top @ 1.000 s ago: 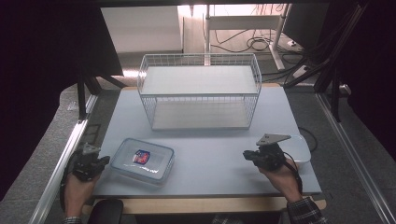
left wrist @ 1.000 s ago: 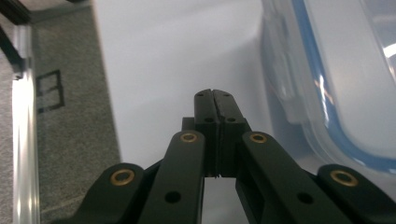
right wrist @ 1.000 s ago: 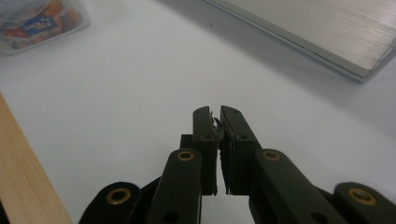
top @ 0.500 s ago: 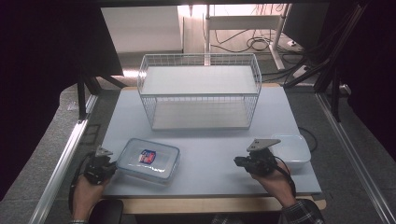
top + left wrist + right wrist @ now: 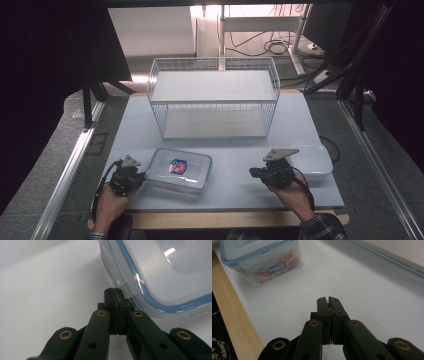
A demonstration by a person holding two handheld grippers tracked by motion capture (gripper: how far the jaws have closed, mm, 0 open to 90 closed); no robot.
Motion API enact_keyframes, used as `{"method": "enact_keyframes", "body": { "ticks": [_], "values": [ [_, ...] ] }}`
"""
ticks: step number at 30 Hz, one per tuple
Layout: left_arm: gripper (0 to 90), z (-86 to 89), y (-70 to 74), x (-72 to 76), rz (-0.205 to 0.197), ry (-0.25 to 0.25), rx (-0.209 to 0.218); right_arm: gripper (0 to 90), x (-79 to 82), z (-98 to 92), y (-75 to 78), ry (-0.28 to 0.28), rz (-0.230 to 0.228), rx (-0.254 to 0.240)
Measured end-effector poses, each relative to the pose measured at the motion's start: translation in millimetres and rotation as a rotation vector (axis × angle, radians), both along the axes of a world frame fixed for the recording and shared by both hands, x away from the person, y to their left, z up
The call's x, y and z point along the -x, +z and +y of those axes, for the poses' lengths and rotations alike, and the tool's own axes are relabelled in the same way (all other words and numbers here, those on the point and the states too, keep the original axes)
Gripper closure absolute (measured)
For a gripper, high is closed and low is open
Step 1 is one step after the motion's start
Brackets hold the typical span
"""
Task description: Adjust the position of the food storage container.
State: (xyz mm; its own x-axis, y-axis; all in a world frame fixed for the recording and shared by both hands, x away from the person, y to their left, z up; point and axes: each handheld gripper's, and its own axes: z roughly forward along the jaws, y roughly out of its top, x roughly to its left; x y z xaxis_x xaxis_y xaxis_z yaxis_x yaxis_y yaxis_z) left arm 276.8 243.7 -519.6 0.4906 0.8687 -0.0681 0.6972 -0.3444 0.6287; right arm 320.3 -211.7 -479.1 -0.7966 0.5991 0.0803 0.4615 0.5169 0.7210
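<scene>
**Both grippers closed and empty, lidded container near the front-left of the table**

Left gripper [image 5: 129,176]: held in the person's left hand [image 5: 111,205] near the front-left corner of the table [image 5: 225,125]. Jaws pressed together, nothing between them. In the left gripper view the closed tips [image 5: 115,297] sit just beside the container's side latch, at the edge of the blue-sealed lid; contact with the latch cannot be judged.

Clear plastic container [image 5: 179,170]: rectangular, lid on, blue gasket visible round the rim. Stands flat on the table near the front edge, left of centre, just right of the left gripper. A red and blue label shows through the lid; the right gripper view shows the same container [image 5: 262,260] at upper left, with a printed label on its side wall.

Wire basket [image 5: 214,97]: white, two-tier, at the back centre of the table, well apart from the container.

Right gripper [image 5: 272,172]: held in the right hand [image 5: 292,192] near the front edge, right of centre. Jaws shut on nothing, tips [image 5: 328,305] over bare table surface and pointing toward the container.

Shallow white tray [image 5: 312,161]: near the front-right corner, just beside the right gripper on its right side.
</scene>
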Motion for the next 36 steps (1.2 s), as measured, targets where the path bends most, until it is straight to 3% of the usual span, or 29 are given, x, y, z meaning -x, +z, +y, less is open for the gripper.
{"method": "enact_keyframes", "body": {
  "ticks": [10, 21, 32, 36],
  "values": [
    [90.0, -18.7, 0.4, -7.0, 0.003, -0.056, 0.000, 87.7, -1.8, 3.2, -2.7, -0.025, 0.003, -0.008],
    [90.0, -60.3, 2.7, -13.6, 0.003, -0.172, 0.012, 83.6, -0.4, 8.1, -5.2, -0.010, 0.007, -0.001],
    [90.0, -82.5, 3.0, -13.7, 0.005, -0.233, 0.042, 88.5, -1.8, 8.0, -9.1, -0.007, 0.037, 0.045],
    [90.0, -89.8, 3.3, -12.8, 0.007, -0.241, 0.046, 88.7, -2.8, 8.5, -11.1, -0.018, 0.029, 0.072]
  ]
}}
